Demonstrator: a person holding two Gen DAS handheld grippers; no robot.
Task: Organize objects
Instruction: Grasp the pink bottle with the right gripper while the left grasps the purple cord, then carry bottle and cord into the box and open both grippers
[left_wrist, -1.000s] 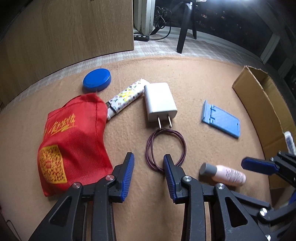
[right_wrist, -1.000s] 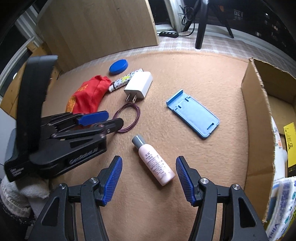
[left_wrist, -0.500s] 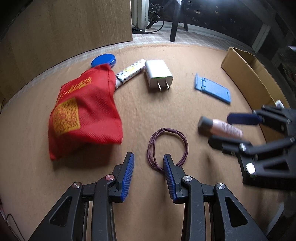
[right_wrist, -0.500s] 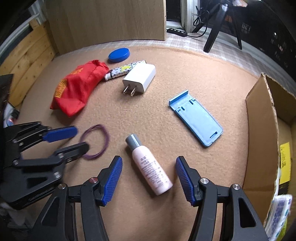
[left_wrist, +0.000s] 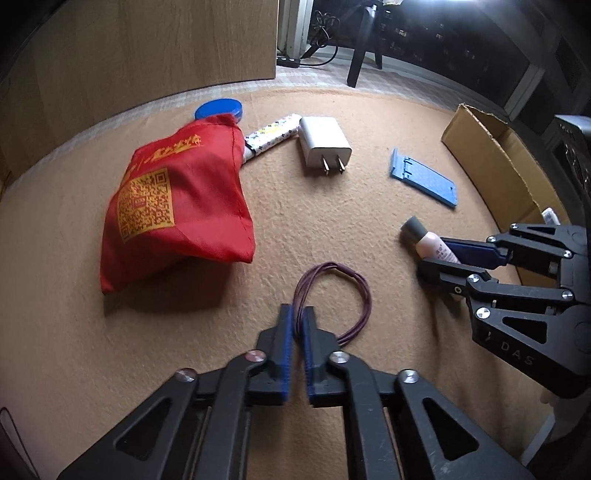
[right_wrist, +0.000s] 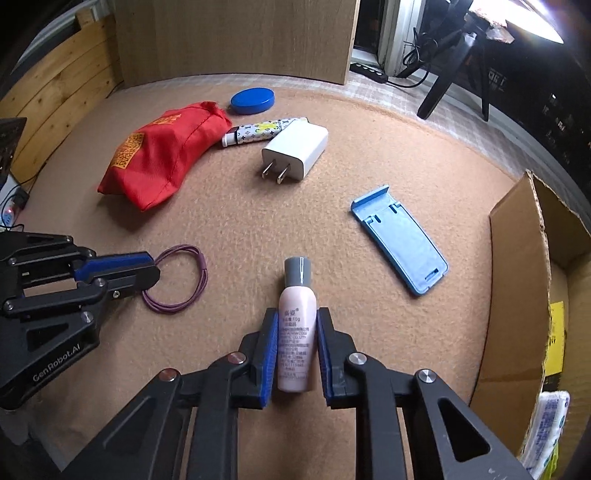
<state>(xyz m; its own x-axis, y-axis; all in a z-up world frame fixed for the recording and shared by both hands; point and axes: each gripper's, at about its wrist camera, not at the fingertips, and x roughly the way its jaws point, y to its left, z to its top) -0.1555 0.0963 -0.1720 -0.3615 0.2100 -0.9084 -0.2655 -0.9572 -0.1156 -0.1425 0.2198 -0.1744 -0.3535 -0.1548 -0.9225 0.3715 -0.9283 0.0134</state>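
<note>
Both claws have closed: left claw (left_wrist: 299, 325) pinching thin purple elastic loop (left_wrist: 341, 295); right claw (right_wrist: 297, 339) clamping smooth pink bottle (right_wrist: 297, 314).

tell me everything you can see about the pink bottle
The pink bottle is small, of smooth plastic by its look, with a grey cap and small print on its body. It lies flat on the tan felt mat, cap pointing away from the right gripper, whose blue pads clamp its lower body on both sides.
</note>
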